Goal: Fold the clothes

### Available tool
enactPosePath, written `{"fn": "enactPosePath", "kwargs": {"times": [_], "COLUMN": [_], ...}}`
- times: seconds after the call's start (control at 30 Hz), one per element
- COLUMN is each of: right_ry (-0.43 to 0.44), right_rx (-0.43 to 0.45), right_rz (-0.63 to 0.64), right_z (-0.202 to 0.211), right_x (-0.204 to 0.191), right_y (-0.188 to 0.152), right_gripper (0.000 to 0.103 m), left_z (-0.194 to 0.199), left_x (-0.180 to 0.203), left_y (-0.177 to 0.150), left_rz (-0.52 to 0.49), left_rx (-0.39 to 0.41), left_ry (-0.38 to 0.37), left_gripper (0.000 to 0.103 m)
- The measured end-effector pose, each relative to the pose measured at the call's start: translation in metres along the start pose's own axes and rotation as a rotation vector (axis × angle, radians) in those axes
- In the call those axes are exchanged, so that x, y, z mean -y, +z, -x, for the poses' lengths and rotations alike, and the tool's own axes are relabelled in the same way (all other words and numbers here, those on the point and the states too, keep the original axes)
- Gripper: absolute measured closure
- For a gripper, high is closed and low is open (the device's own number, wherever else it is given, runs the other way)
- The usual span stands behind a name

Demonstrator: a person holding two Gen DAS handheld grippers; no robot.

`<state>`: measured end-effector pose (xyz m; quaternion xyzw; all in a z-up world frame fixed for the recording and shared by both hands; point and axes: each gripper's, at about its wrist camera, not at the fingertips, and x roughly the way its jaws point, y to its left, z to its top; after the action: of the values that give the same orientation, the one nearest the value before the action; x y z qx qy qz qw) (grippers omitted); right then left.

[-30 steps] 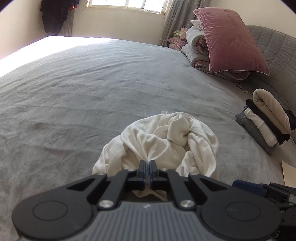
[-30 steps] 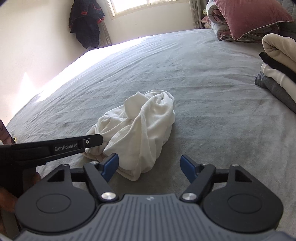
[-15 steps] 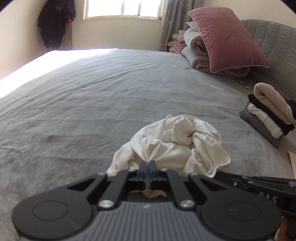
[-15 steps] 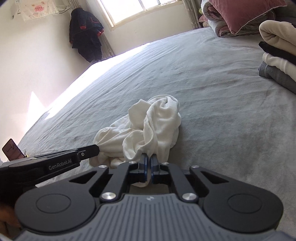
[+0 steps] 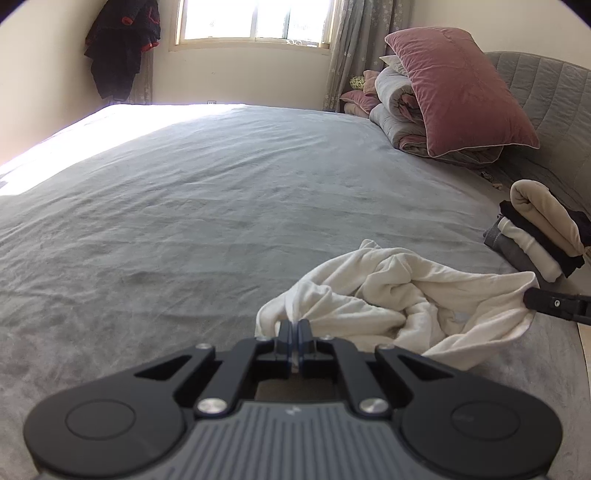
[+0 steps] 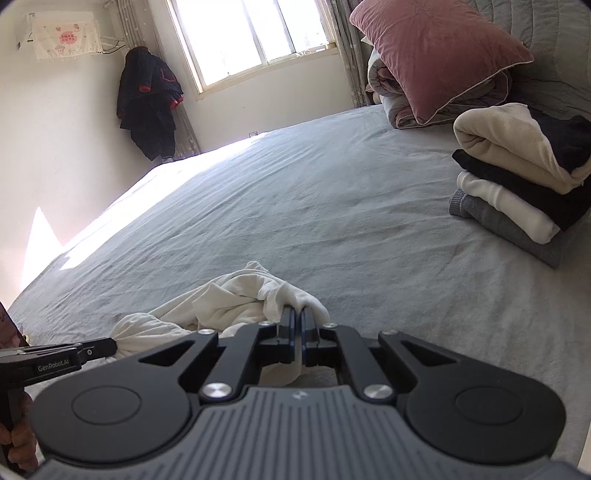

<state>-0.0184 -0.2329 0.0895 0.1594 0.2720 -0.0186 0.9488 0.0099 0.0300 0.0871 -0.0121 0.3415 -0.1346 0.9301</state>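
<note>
A: Where do the grippers sit?
B: The left gripper (image 5: 294,325) and right gripper (image 6: 298,314) both angle down over the grey bed (image 5: 207,206), each pinching an edge of the crumpled white garment (image 5: 391,299) lying between them.
A: Any difference between views?
B: Only the right wrist view shows "GenRobot.AI" on the left tool, a hand (image 6: 18,443), and the wall air conditioner (image 6: 66,35)

Both wrist cameras look low across the bed (image 5: 221,192) toward the window (image 6: 243,40), sharing the white garment (image 5: 399,295) close ahead.
</note>
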Motion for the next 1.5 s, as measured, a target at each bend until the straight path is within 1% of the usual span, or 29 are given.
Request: {"fn": "enactPosePath", "kwargs": {"times": [0.17,0.37,0.63,0.73,0.77,0.8,0.83,0.87,0.93,0.97,1.0,1.07,1.13,1.23,1.27,1.33,1.37,1.4,1.43,1.47,1.5], "right_ry": [-0.023,-0.042,-0.058,-0.048,-0.038,-0.028,-0.018,-0.014,-0.004,0.001,0.002,0.005,0.012,0.024,0.028,0.035,0.041,0.047,0.053,0.059,0.063], "right_rx": [-0.035,-0.099,-0.161,-0.174,-0.172,-0.170,-0.168,-0.167,-0.164,-0.162,-0.159,-0.144,-0.133,-0.119,-0.114,-0.109,-0.108,-0.108,-0.108,-0.111,-0.114], "right_rz": [0.024,0.079,0.109,0.112,0.114,0.115,0.116,0.112,0.101,0.093,0.085,0.073,0.077,0.083,0.084,0.086,0.084,0.082,0.080,0.079,0.079], "right_z": [0.004,0.003,-0.004,-0.006,-0.006,-0.005,-0.005,-0.005,-0.005,-0.005,-0.005,-0.005,-0.006,-0.007,-0.008,-0.011,-0.013,-0.015,-0.017,-0.019,-0.022], "right_x": [0.013,0.016,0.023,0.022,0.022,0.021,0.020,0.020,0.018,0.018,0.017,0.014,0.009,0.001,-0.002,-0.007,-0.010,-0.012,-0.015,-0.018,-0.021], "right_y": [-0.005,-0.022,-0.037,-0.040,-0.041,-0.041,-0.041,-0.040,-0.037,-0.035,-0.034,-0.031,-0.028,-0.023,-0.022,-0.020,-0.019,-0.018,-0.017,-0.016,-0.014], "right_gripper": [0.100,0.100,0.100,0.099,0.098,0.096,0.089,0.087,0.087,0.082,0.073,0.058,0.058,0.058,0.058,0.058,0.058,0.058,0.058,0.058,0.058], "left_z": [0.006,0.009,0.006,0.005,0.004,0.004,0.005,0.004,0.002,0.000,-0.002,-0.007,-0.012,-0.016,-0.018,-0.022,-0.025,-0.027,-0.029,-0.029,-0.029], "left_x": [0.005,0.017,0.018,0.012,0.009,0.007,0.005,0.002,-0.003,-0.005,-0.008,-0.013,-0.016,-0.014,-0.013,-0.011,-0.010,-0.010,-0.009,-0.009,-0.008], "left_y": [-0.012,-0.024,-0.030,-0.030,-0.030,-0.029,-0.027,-0.026,-0.022,-0.020,-0.018,-0.014,-0.011,-0.008,-0.008,-0.007,-0.006,-0.006,-0.007,-0.007,-0.007], "left_rz": [-0.069,-0.164,-0.190,-0.178,-0.166,-0.151,-0.136,-0.119,-0.080,-0.058,-0.036,0.023,0.070,0.105,0.109,0.114,0.118,0.120,0.125,0.126,0.128], "left_rx": [-0.027,-0.046,-0.078,-0.100,-0.102,-0.098,-0.093,-0.084,-0.075,-0.077,-0.079,-0.089,-0.096,-0.090,-0.087,-0.080,-0.081,-0.084,-0.085,-0.084,-0.083], "left_ry": [-0.001,0.008,-0.003,-0.021,-0.025,-0.028,-0.030,-0.028,-0.027,-0.028,-0.029,-0.044,-0.063,-0.078,-0.080,-0.083,-0.088,-0.094,-0.101,-0.104,-0.107], "left_gripper": [0.101,0.101,0.100,0.099,0.091,0.075,0.065,0.053,0.051,0.049,0.049,0.049,0.049,0.051,0.053,0.060,0.069,0.080,0.085,0.093,0.099]}}
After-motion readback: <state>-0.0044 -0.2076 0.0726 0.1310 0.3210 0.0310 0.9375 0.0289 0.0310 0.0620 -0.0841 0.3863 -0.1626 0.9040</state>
